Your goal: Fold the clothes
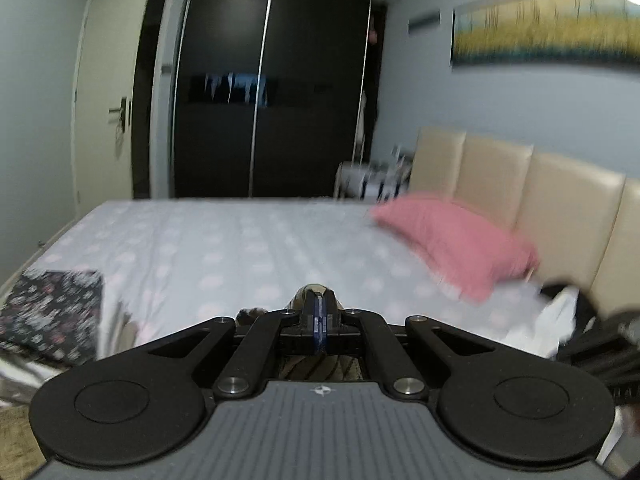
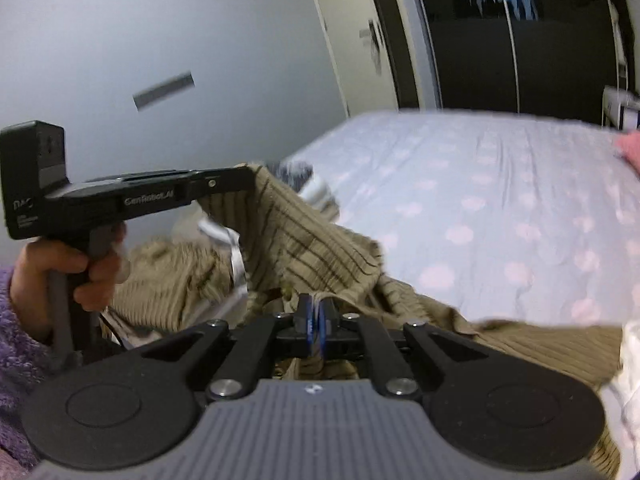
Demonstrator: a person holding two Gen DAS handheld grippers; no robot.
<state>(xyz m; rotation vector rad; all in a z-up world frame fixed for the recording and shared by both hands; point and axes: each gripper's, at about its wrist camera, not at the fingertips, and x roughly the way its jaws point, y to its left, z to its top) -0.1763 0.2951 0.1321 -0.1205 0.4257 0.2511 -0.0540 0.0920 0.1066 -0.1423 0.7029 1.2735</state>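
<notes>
Right wrist view: the right gripper (image 2: 316, 312) pinches the tan ribbed garment (image 2: 304, 240), while at nine o'clock the left gripper (image 2: 250, 178) clamps another edge, lifting it above the bed (image 2: 500, 200). Either thin pinch could slip, dropping the cloth crooked.

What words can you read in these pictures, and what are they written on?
"GenRobot.AI": on the side of the black left claw, soft but readable.
"DAS": on the black camera block at its back, partly blurred; the small lines under it are unreadable.
A small compass-like logo, no words: on each claw's grey body.
</notes>
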